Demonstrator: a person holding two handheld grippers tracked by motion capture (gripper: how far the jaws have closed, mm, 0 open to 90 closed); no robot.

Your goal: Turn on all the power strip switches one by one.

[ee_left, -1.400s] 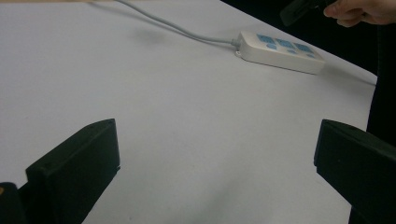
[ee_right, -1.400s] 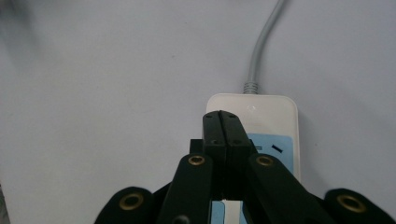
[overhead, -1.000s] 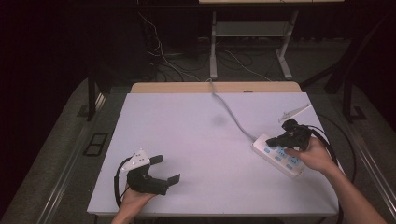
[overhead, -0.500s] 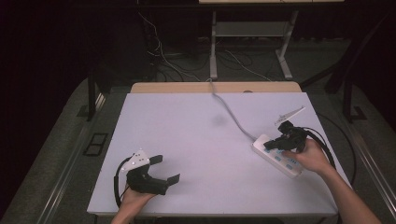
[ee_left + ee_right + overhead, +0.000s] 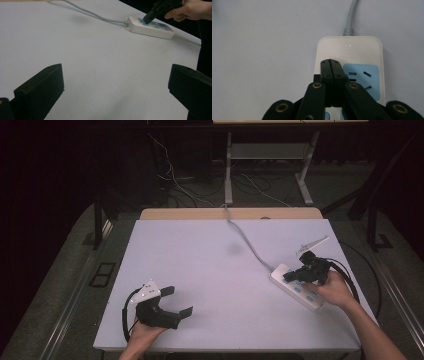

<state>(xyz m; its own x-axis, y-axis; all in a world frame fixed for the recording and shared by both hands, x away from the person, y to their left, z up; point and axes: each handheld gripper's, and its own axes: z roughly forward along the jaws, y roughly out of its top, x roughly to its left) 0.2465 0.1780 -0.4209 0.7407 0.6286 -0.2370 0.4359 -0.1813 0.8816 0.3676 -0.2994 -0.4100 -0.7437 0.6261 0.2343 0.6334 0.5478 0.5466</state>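
One power strip (image 5: pixel 297 286); two tongs, right (image 5: pixel 288 276) closed, left (image 5: pixel 179 301) agape

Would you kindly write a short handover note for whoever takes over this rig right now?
Right gripper: shut, empty, tips over the power strip near its cord end; whether they touch it is unclear.
Left gripper: open, empty, resting at the table's near left.
Strip lies at the right edge, cord running to the far edge.
Done: strip reached. Left: probably pressing its switch.

A white table (image 5: pixel 215 270) stands on grey carpet (image 5: pixel 60 285); beyond it, loose cables (image 5: pixel 175 185) and metal frame legs (image 5: pixel 229 170).
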